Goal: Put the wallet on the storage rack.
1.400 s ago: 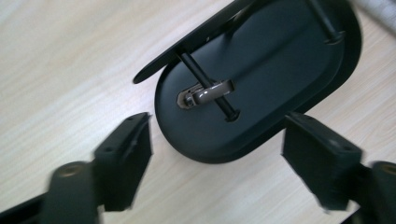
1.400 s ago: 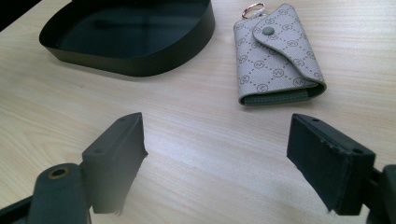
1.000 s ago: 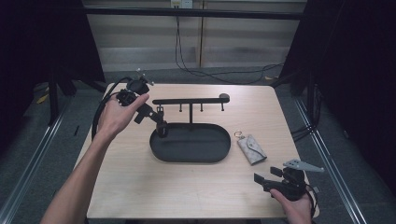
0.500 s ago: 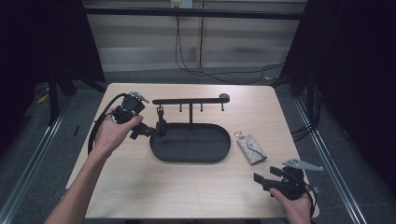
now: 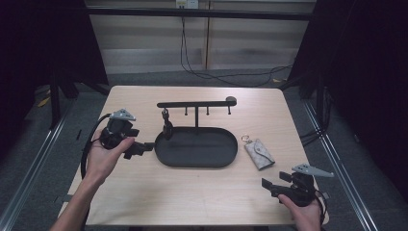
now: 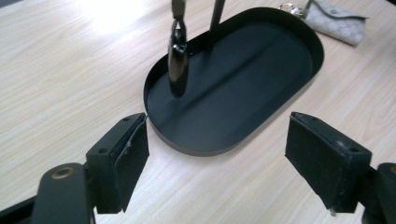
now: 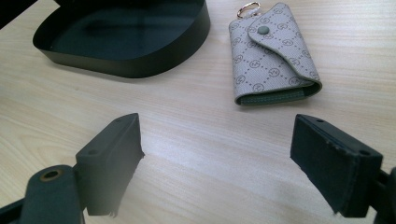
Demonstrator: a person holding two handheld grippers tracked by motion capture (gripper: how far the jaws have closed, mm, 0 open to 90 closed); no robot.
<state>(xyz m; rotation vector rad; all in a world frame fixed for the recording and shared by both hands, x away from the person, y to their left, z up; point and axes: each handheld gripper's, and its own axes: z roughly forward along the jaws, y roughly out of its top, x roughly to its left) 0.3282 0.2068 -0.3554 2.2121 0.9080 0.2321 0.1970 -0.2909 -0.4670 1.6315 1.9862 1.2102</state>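
Left gripper (image 5: 140,149): seen left of centre in the high view, jaws wide, nothing gripped, just been closing a touch, aimed at the tray's end.
Right gripper (image 5: 270,185): lower right, jaws just opened wider, empty.
Key pouch (image 5: 259,153): laid flat on the surface right of the tray (image 5: 231,149), between tray and right gripper.
Black key fob (image 5: 167,126): hung on the rack (image 5: 195,103) over the tray's left end.

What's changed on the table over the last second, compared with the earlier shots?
The left gripper has drawn back from the rack's hanging black key fob toward the table's near-left, by the tray's end; its jaws have just been closing slightly, nothing between them. The right gripper's jaws have just been opening, empty. The fob, tray and key pouch stayed put.
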